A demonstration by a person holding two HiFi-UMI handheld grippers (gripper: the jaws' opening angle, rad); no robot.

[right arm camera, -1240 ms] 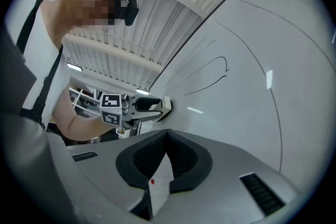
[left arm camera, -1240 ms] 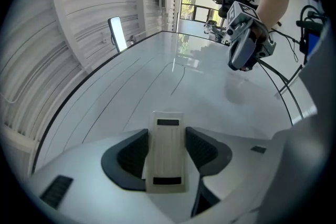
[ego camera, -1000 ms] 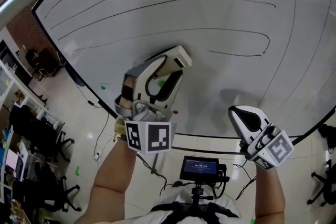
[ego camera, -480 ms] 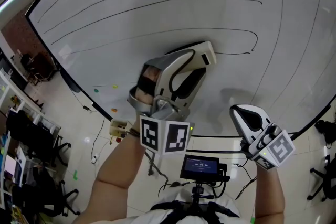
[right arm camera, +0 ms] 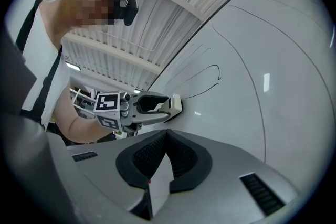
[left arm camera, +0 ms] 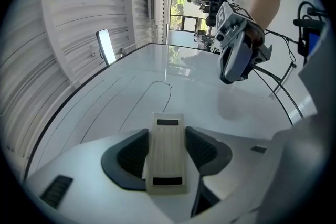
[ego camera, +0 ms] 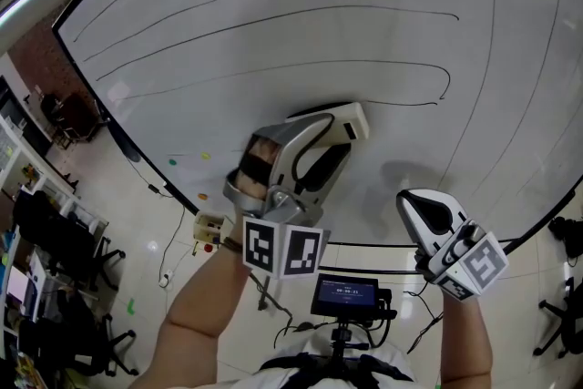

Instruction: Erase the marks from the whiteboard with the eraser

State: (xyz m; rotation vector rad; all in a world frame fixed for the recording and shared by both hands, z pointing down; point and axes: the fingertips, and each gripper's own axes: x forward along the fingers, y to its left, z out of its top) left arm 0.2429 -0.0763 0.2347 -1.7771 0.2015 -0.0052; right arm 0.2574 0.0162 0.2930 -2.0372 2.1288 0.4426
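A: What has moved?

B: The left gripper (ego camera: 330, 137) has slid the eraser (left arm camera: 167, 153) to the right across the whiteboard (ego camera: 273, 23) since a second ago. It now sits just below the lowest of the drawn lines (ego camera: 273, 68), near that line's hooked end. The right gripper (right arm camera: 167, 139) is about where it was.

A: How does the eraser look?

B: It is a cream, oblong block with fine ribs running along its back and a dark rectangular patch at each end. Its far end lies against the board.

A: And the hold on it?

B: The left jaws stand wide and clamp it from both sides. The dark, finely ridged pads (left arm camera: 131, 152) press on its long edges. The right jaws are closed together with nothing between them, and they hang off the board at its lower right.

A: The board itself?

B: It is smooth, glossy and white in a thin dark frame. Long, thin black curves cross it, one above the other.
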